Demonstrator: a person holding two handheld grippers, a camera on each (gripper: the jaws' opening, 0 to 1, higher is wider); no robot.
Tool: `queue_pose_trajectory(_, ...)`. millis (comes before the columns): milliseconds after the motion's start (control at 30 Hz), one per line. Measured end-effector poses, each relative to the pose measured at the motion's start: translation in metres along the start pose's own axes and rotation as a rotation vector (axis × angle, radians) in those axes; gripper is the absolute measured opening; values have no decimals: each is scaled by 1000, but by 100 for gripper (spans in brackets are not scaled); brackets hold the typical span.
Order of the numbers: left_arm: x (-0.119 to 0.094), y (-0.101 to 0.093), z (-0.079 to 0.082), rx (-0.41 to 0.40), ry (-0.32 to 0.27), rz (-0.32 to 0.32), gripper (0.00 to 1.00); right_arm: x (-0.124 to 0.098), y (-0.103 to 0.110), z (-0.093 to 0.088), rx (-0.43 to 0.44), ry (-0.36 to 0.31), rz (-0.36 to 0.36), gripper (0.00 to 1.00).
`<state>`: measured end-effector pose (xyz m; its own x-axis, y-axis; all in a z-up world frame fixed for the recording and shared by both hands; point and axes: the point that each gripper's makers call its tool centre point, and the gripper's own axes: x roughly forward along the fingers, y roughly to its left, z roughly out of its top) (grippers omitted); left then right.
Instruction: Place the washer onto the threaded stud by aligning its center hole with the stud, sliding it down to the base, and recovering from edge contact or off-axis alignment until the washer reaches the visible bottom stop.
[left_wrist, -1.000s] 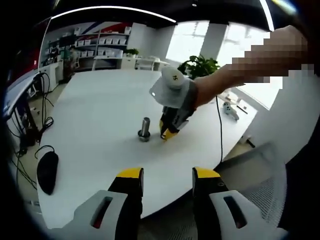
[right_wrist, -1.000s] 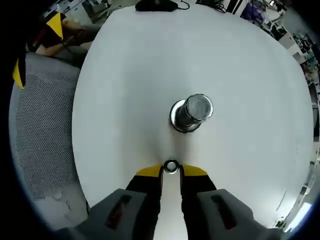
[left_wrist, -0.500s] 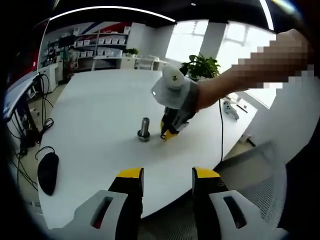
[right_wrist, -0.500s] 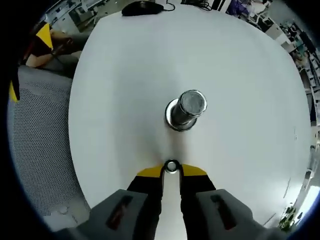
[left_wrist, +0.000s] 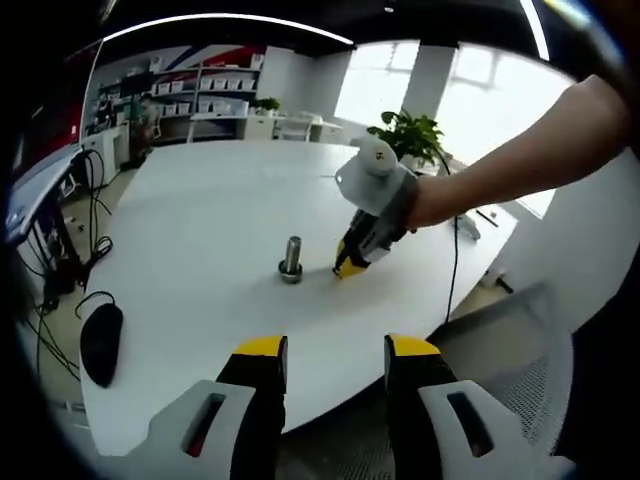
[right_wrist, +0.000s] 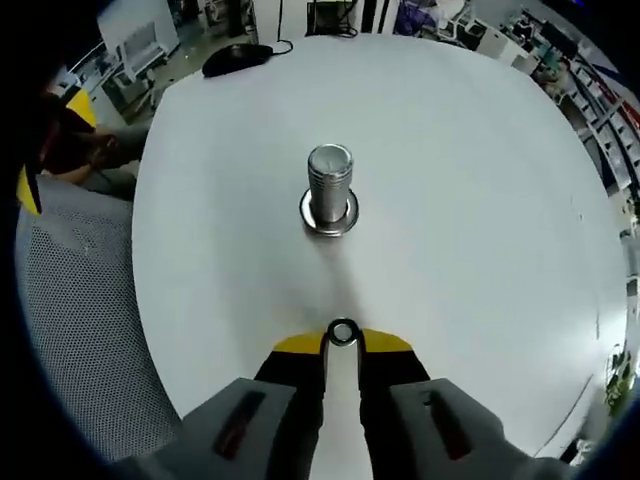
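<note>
A short metal threaded stud (right_wrist: 330, 187) stands upright on its round base on the white table (right_wrist: 480, 200). My right gripper (right_wrist: 343, 343) is shut on the small metal washer (right_wrist: 343, 332), pinched between its yellow tips a little short of the stud. In the left gripper view the stud (left_wrist: 291, 259) stands mid-table, with the right gripper (left_wrist: 347, 268) just to its right, tips near the tabletop. My left gripper (left_wrist: 326, 350) stands open, off the table's near edge, nothing between its fingers.
A black computer mouse (left_wrist: 100, 343) with its cable lies at the table's left edge, also seen as the mouse (right_wrist: 236, 58) far behind the stud. A grey mesh chair (right_wrist: 75, 330) stands by the table edge. Shelves and a potted plant (left_wrist: 415, 135) are beyond the table.
My right gripper has drawn back from the stud with the washer still in its tips; the stud now sits farther off. The left gripper has not moved.
</note>
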<state>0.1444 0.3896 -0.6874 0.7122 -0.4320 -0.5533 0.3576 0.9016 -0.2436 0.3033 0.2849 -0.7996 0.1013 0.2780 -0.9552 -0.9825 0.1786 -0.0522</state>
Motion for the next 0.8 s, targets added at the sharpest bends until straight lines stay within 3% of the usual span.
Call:
queue_pose_trajectory(67, 0, -1, 0, 2, 1, -4, 37, -8, -3, 1, 61, -45, -5, 13)
queue_pose_trajectory(200, 2, -4, 0, 8, 1, -11, 37, -25, -12, -3, 69, -58, -23, 13)
queue_pose_trajectory(467, 6, -12, 4, 14, -9, -33, 37, -54, -27, 7, 79, -122, -72, 13)
queue_pose_trajectory(800, 5, -13, 5, 27, -13, -46, 37, -70, -43, -3, 53, -111, -130, 13)
